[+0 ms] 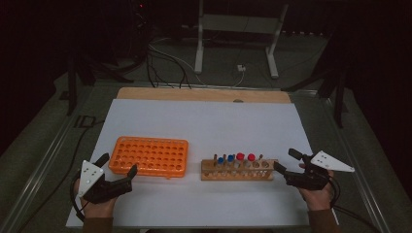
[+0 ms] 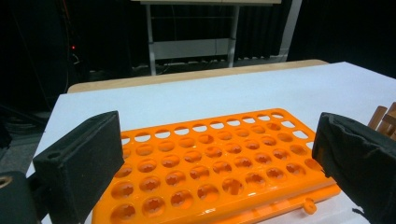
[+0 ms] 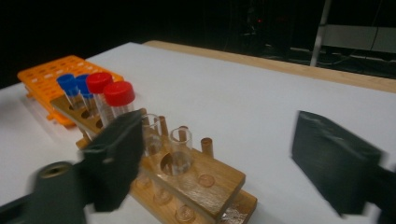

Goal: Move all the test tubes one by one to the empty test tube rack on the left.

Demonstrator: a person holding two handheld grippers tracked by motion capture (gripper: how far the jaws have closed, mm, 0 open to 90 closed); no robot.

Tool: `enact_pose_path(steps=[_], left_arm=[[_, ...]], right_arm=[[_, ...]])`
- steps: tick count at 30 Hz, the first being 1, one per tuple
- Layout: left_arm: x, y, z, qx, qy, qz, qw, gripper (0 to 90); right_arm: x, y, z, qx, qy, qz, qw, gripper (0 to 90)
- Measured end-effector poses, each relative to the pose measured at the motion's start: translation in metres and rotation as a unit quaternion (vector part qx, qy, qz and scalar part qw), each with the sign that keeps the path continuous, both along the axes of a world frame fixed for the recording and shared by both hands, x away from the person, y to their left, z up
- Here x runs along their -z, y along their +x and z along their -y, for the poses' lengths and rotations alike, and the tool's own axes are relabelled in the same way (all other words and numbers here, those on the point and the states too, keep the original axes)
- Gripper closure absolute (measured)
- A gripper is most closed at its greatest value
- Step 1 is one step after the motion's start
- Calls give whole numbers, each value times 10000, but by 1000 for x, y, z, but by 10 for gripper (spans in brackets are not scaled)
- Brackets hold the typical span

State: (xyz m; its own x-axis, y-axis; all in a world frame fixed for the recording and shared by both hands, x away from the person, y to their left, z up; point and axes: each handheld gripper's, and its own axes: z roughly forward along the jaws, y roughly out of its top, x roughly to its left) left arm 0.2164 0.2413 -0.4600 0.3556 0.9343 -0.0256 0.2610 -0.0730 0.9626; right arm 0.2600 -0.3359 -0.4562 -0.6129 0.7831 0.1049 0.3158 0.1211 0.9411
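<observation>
An orange tube rack (image 1: 148,156) with many empty holes lies left of centre on the white sheet. Right of it stands a wooden rack (image 1: 238,169) holding two blue-capped tubes (image 1: 225,158), two red-capped tubes (image 1: 246,157) and some uncapped clear tubes (image 3: 181,149). My left gripper (image 1: 118,164) is open at the orange rack's near left corner, and the orange rack (image 2: 210,163) shows beyond its wide jaws (image 2: 219,140). Open too, my right gripper (image 1: 285,159) sits just off the wooden rack's right end. Its jaws (image 3: 224,154) hold nothing, with the wooden rack (image 3: 205,186) partly behind its left jaw.
The white sheet (image 1: 209,121) covers a wooden tabletop (image 1: 204,94) whose far edge shows. Metal rails run along both sides of the table. Beyond it are a white stand (image 1: 238,29) and cables on a dark floor.
</observation>
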Motion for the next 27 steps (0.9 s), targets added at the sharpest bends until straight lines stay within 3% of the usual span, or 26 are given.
enact_pose_path(steps=[3,4,6,12,27], left_arm=[[1,0,0,7,31,-17,10000,25],[1,0,0,4,27,-13,10000,25],[0,0,0,0,18,-2,10000,25],[1,1,0,0,18,-26,10000,26],[2,1,2,50,78,-50,9999,26]], right_arm=[[0,0,-4,73,-103,-7,9999,295],[1,1,-9,-35,-124,-43,9999,361],[2,1,-11,-117,-156,-58,9998,392],[9,8,-23,-355,-281,-231,9987,622],[13,9,-38,-329,-745,-246,9964,750]])
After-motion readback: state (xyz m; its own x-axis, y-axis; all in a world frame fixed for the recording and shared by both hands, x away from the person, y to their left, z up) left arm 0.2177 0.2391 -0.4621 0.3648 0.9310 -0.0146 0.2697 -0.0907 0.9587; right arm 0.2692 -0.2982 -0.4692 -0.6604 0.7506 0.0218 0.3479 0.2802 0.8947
